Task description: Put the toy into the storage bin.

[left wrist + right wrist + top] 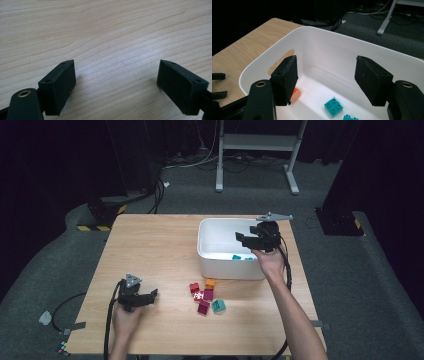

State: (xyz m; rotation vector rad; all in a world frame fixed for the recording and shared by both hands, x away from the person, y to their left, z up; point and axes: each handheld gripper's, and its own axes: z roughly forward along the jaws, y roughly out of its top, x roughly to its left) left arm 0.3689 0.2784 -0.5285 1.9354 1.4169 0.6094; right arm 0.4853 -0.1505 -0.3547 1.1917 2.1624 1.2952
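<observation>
my right gripper (325,80), jaws apart and empty, hangs over a smooth white plastic bin (262,62) holding studded teal bricks (333,106); my left gripper (116,85) gapes empty over woodgrain.

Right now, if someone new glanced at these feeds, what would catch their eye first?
Probably the white bin at the far right of the wooden table, with the right gripper held open over it and teal blocks and an orange block lying inside. Next, the cluster of loose blocks just in front of the bin. The left gripper rests open at the near left, over bare wood.
</observation>
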